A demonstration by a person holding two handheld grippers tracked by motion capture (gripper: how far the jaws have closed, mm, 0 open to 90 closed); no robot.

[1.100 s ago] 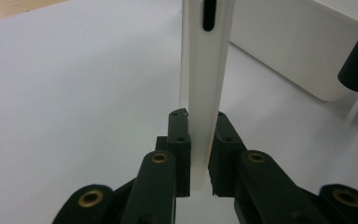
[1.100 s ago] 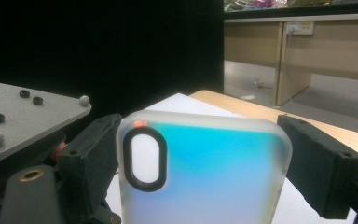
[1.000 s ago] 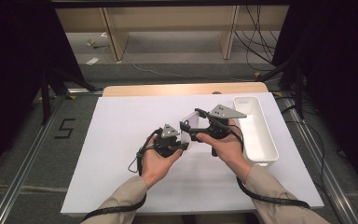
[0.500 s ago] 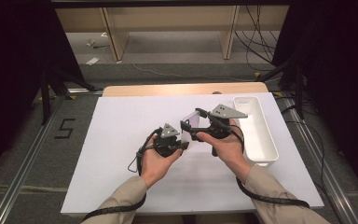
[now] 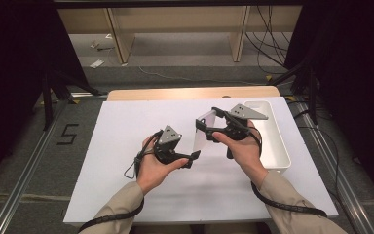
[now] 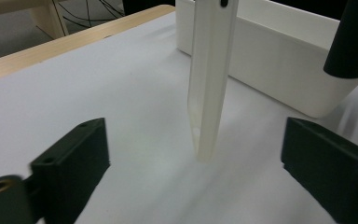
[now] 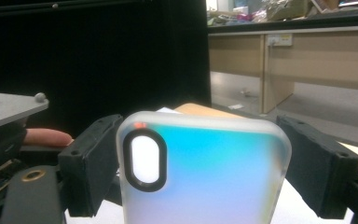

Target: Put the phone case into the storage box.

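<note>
Phone case [image 7: 205,172] sits clamped in right gripper [image 5: 209,127]; left gripper [image 6: 196,158] (jaws just opened wide) holds nothing.

Both my forearms in from bottom, tan sleeves, cables trailing back. My left hand [image 5: 152,165] low over table, palm up under left gripper [image 5: 193,157], pointing right; jaws just opened wide, nothing pressed between pads. My right hand [image 5: 242,148] higher, wrapped around right gripper [image 5: 207,126], pointing left, jaws clamped on phone case [image 5: 204,133], edges against both pads.
</note>
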